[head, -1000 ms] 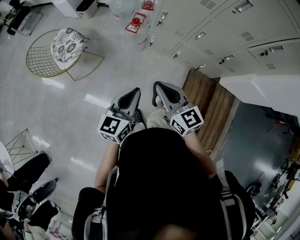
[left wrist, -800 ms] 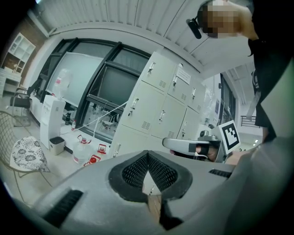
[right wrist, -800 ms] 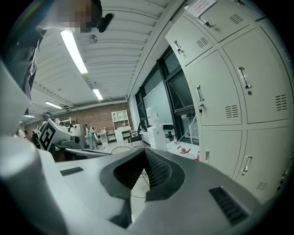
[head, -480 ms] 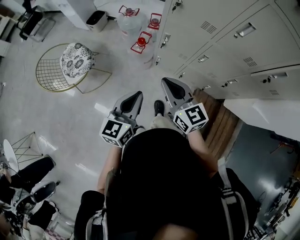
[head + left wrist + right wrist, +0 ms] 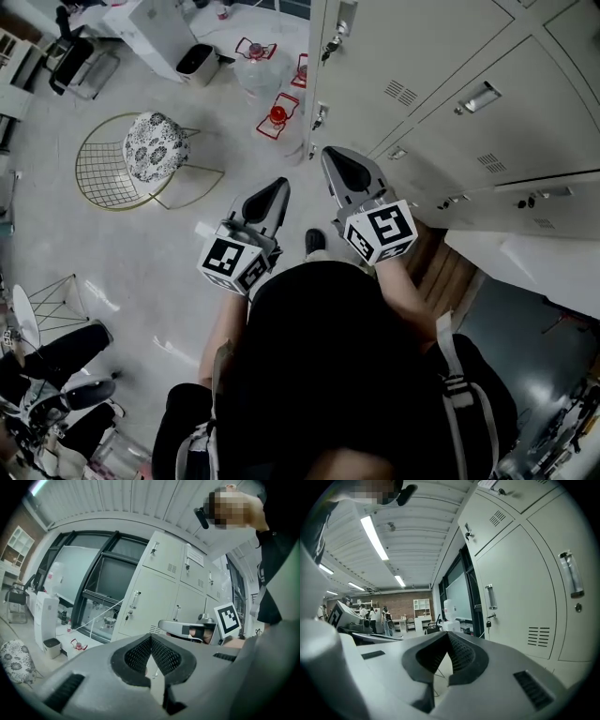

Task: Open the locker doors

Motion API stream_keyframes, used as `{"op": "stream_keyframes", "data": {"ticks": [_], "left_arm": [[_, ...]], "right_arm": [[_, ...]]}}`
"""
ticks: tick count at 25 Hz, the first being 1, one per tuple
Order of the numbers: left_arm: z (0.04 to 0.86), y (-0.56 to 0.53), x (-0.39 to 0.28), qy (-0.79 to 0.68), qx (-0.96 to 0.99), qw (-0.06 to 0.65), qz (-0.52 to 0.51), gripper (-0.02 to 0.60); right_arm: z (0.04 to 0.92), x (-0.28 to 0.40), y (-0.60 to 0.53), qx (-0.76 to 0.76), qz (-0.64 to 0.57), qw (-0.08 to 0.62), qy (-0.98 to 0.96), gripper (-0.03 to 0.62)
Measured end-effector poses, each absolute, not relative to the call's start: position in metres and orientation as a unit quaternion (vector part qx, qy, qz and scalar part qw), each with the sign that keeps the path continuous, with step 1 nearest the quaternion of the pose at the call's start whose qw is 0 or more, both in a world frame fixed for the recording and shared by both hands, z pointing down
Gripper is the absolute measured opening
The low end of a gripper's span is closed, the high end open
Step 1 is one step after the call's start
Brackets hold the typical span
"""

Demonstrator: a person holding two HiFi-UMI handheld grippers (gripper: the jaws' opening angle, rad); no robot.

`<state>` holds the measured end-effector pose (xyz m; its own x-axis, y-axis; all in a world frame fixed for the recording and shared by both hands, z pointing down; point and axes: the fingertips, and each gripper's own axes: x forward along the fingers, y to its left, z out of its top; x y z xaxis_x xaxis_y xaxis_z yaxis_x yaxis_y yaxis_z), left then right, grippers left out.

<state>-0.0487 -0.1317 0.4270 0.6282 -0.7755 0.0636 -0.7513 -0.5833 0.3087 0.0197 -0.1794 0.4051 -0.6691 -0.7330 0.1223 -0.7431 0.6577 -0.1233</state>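
Observation:
A bank of pale grey lockers [image 5: 450, 84] fills the upper right of the head view, all doors closed, each with a handle [image 5: 479, 96] and vent slots. In the right gripper view a closed locker door [image 5: 520, 597] with a vertical handle [image 5: 489, 597] stands just right of the jaws. My right gripper [image 5: 339, 161] is shut and holds nothing, short of the lockers. My left gripper [image 5: 272, 190] is shut too, empty, beside it on the left. The left gripper view shows the lockers [image 5: 154, 597] ahead and the right gripper [image 5: 187, 629] in front of them.
A gold wire chair with a patterned cushion [image 5: 150, 145] stands on the floor at left. Water bottles in red holders [image 5: 277, 117] sit near the lockers' corner. A wooden platform [image 5: 441, 272] lies under the lockers. People stand far off in the room [image 5: 375, 616].
The view has swung up toward the lockers, which now fill more of the frame. Both grippers have risen and moved closer to the locker fronts, still shut.

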Motion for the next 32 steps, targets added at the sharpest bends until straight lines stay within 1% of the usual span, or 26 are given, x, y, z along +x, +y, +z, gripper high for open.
{"op": "stream_keyframes", "data": {"ticks": [9,16,28,32], "left_arm": [[0.402,-0.186,-0.014,-0.447,0.883,0.128,-0.064,0.015],[0.39,-0.208,-0.019,-0.455,0.881,0.113,-0.066,0.015],[0.361,-0.238,-0.022,-0.416,0.903,0.095,-0.056,0.015],[0.361,-0.248,-0.028,-0.415,0.902,0.101,-0.056,0.015]], "right_arm": [[0.386,0.047,-0.23,0.402,0.064,0.029,-0.913,0.005],[0.366,0.048,-0.265,0.423,0.038,0.029,-0.905,0.005],[0.344,0.036,-0.332,0.467,0.031,0.025,-0.884,0.008],[0.343,0.032,-0.352,0.479,0.036,0.027,-0.877,0.025]]}}
